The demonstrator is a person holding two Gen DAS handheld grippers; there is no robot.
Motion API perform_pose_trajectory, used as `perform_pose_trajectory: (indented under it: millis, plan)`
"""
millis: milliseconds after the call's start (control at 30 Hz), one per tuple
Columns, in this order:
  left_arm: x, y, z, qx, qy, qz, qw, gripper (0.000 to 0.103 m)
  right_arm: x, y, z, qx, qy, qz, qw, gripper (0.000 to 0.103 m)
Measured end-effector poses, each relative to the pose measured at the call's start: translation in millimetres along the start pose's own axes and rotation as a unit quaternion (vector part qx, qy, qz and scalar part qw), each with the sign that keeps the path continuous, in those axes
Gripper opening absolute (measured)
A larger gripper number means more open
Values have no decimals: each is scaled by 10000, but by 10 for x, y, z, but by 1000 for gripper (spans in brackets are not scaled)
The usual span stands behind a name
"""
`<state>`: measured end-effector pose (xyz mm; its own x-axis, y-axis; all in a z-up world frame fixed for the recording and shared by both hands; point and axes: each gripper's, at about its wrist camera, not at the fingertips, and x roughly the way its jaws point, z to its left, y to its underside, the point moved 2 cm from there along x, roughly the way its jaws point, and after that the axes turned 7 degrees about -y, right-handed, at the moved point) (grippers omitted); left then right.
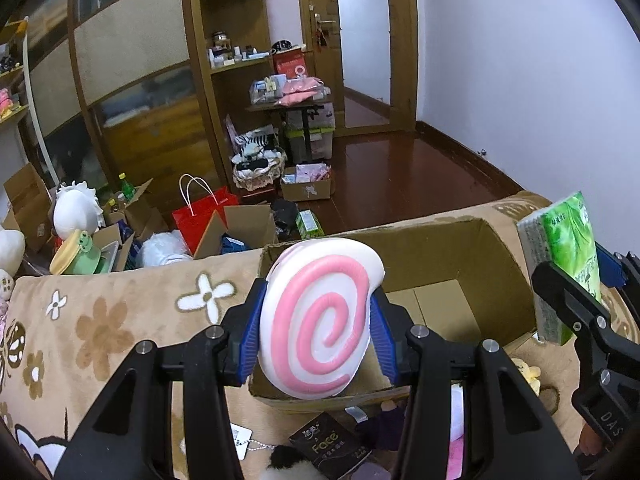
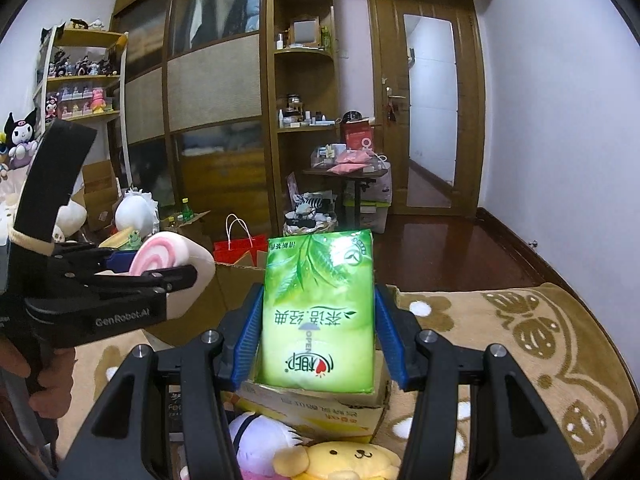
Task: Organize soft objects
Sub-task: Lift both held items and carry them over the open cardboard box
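Beige flowered bedding (image 1: 120, 320) carries the open cardboard box (image 1: 496, 280) that both my grippers hang over, with a cluttered floor and wooden wardrobe beyond.

My left gripper (image 1: 318, 332) is closed on the swirl cushion (image 1: 320, 320) — blue pads press its left and right edges, jaws spread only as wide as the cushion. It stands upright with its pink spiral facing my camera, long axis running up and slightly right. It sits squarely between the fingers, over the box's near-left corner, top edge rising above the far rim.

My right gripper (image 2: 318, 336) is clamped on the tissue pack (image 2: 318, 312), pads on its two long sides. The pack stands on end, long axis vertical, printed face toward my lens and the lettering upside down. From the left wrist view it hangs over the box's right wall (image 1: 560, 264), well apart from the cushion.

Room to move: the box interior between the two loads is open, its floor bare where I can see it. The near rim is crowded — a dark packet (image 1: 332, 446) and plush toys lie against it, including a yellow dog plush (image 2: 352, 460) just under my right fingers. To the right the bedding runs on; the dark wood floor (image 1: 400, 176) lies beyond it.
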<state>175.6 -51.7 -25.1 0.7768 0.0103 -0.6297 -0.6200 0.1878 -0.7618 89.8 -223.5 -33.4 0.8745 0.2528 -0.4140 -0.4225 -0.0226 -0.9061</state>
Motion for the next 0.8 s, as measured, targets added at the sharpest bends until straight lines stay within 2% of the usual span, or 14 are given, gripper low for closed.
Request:
perform_pose_trajectory:
  millis: [300, 400, 800]
  plan:
    - [221, 80, -66, 9, 194, 235, 9995, 47, 178, 64, -52, 48, -40, 122, 9999, 56]
    - [312, 124, -99, -38, 383, 419, 9984, 46, 224, 117, -72, 38, -53, 178, 9998, 56]
    - [436, 165, -144, -55, 483, 613, 9969, 47, 370, 210, -155, 152, -102, 319, 9993, 56]
